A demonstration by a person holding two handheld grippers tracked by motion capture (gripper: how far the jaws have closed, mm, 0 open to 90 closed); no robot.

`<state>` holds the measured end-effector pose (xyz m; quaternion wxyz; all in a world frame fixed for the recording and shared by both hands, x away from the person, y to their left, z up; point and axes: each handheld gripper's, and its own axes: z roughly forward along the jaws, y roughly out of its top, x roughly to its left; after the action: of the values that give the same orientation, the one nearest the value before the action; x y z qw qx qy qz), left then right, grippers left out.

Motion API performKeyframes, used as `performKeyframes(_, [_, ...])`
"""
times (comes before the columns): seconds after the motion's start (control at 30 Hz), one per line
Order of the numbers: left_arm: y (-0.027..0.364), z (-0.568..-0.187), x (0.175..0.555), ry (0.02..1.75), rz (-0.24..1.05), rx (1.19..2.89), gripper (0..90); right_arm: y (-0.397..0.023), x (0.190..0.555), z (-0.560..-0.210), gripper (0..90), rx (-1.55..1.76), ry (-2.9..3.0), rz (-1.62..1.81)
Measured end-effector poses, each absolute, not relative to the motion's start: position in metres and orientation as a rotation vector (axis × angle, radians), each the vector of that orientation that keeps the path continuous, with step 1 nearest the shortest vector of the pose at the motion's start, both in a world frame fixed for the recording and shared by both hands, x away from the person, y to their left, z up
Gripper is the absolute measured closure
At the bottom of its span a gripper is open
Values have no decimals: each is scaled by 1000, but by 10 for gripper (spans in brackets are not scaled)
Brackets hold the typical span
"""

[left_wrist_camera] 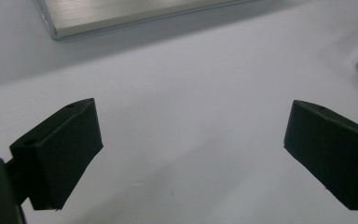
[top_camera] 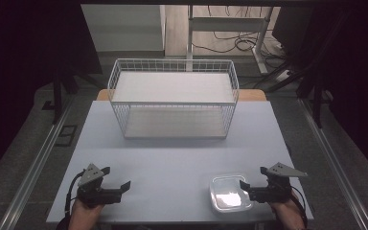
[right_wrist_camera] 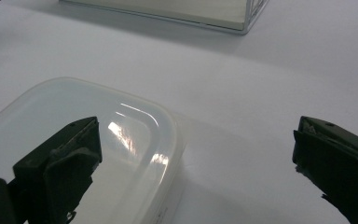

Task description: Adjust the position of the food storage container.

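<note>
The right gripper [top_camera: 255,189] sits near the table's front right corner with its jaws spread wide, one jaw over the lidded clear plastic container [top_camera: 229,193] and the other out past the container's right edge, so the rim at that side lies between them; the right gripper view shows the near jaw hanging above the glossy lid [right_wrist_camera: 84,140] and the far jaw over bare table, nothing yet pinched. The step in hand looks like taking hold of the container at that edge. To do it well, the person should probably lower the gripper until the jaws straddle the rim, keep the hand level so the lid is not pried up, and close slowly, since the smooth plastic may slip or the box may skid toward the table's front edge. The left gripper [top_camera: 116,183], near the front left corner, is also spread and holds nothing; it hovers over bare table [top_camera: 172,153] well apart from the container. Toward the back edge stands a white wire basket [top_camera: 172,96], a likely destination.
</note>
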<state>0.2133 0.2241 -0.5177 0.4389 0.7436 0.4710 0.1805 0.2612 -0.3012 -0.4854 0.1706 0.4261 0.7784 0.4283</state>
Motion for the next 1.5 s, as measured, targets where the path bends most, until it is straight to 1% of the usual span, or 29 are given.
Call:
performKeyframes(0.23, [208, -525, 215, 1130, 471, 1958, 17, -299, 261, -484, 0, 1241, 2180, 1164])
performKeyframes(0.6, [209, -527, 216, 1124, 441, 1947, 18, -297, 258, -483, 0, 1232, 2237, 1124])
performKeyframes(0.63, [209, -527, 216, 1121, 446, 1949, 18, -297, 258, -482, 17, 1231, 2241, 1127])
performKeyframes(0.67, [208, -527, 216, 1115, 451, 1950, 15, -298, 256, -480, 111, 1235, 2217, 1135])
performKeyframes(0.7, [208, -527, 216, 1111, 451, 1947, 14, -299, 254, -479, 166, 1226, 2210, 1136])
performKeyframes(0.77, [209, -528, 216, 1103, 444, 1938, 14, -301, 250, -475, 350, 1210, 2202, 1135])
performKeyframes(0.83, [209, -528, 217, 1098, 438, 1935, 13, -304, 245, -472, 483, 1196, 2204, 1145])
performKeyframes(0.97, [209, -528, 216, 1070, 424, 1922, 9, -310, 238, -469, 673, 1178, 2207, 1135])
performKeyframes(1.0, [208, -528, 216, 1068, 431, 1927, 9, -312, 236, -469, 742, 1169, 2206, 1126])
performKeyframes(1.03, [208, -528, 216, 1070, 429, 1928, 9, -313, 234, -468, 783, 1169, 2204, 1119])
performKeyframes(1.07, [208, -528, 216, 1070, 428, 1928, 9, -315, 232, -467, 854, 1167, 2202, 1096])
performKeyframes(1.13, [209, -527, 216, 1059, 419, 1916, 9, -317, 229, -467, 894, 1177, 2201, 1060])
performKeyframes(1.23, [210, -527, 215, 1047, 403, 1900, 8, -317, 226, -469, 895, 1193, 2218, 1010])
performKeyframes(1.33, [209, -527, 215, 1045, 388, 1899, 8, -314, 220, -479, 896, 1202, 2286, 921])
performKeyframes(1.5, [209, -527, 216, 1051, 392, 1909, 9, -310, 219, -484, 895, 1206, 2355, 925])
